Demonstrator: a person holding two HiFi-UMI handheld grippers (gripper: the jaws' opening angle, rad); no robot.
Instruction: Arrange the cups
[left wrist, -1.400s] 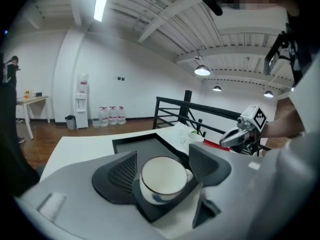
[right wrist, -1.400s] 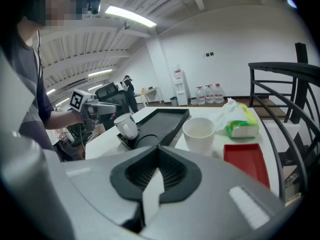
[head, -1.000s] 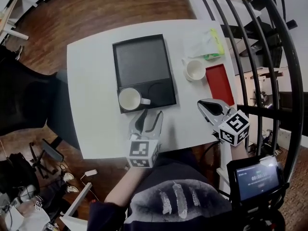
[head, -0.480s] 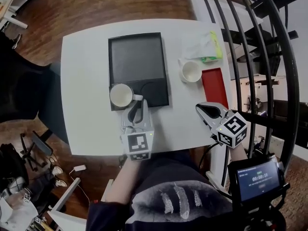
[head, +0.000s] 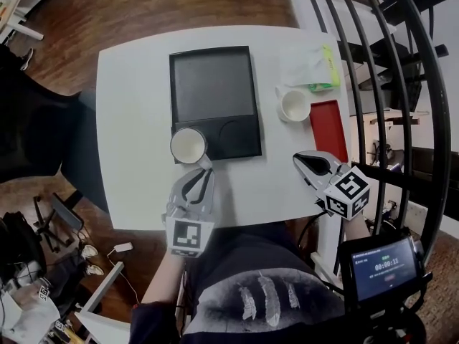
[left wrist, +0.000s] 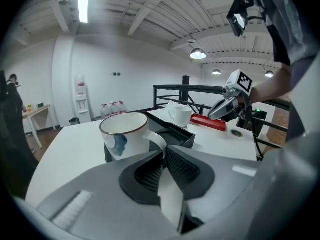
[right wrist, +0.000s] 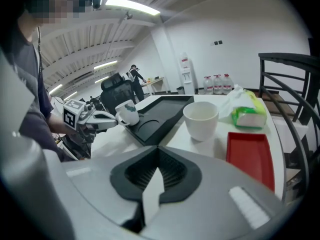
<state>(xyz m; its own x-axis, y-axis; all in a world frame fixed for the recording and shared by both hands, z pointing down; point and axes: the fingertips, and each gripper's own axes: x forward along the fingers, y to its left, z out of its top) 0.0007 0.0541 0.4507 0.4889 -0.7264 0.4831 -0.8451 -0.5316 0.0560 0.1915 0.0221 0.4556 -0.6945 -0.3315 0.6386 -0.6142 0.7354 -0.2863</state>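
A white cup (head: 188,145) with a blue mark (left wrist: 122,134) is at the near left corner of the black tray (head: 211,84). Its handle points toward me, and my left gripper (head: 204,172) (left wrist: 164,151) is shut on that handle. A second white cup (head: 294,104) (right wrist: 201,119) stands on the table to the right of the tray. My right gripper (head: 310,165) (right wrist: 157,171) hovers over the table's near right part, shut with nothing in it, short of that cup.
A red tray (head: 328,124) (right wrist: 250,154) lies right of the second cup, and a green and white packet (head: 312,67) behind it. A black metal railing (head: 401,84) runs along the table's right side. The white table's near edge (head: 237,224) is just under both grippers.
My left gripper moved in and closed on the cup's handle. The handle, which pointed right, now points toward me, and the cup sits a little further left on the tray. The right gripper hardly moved.
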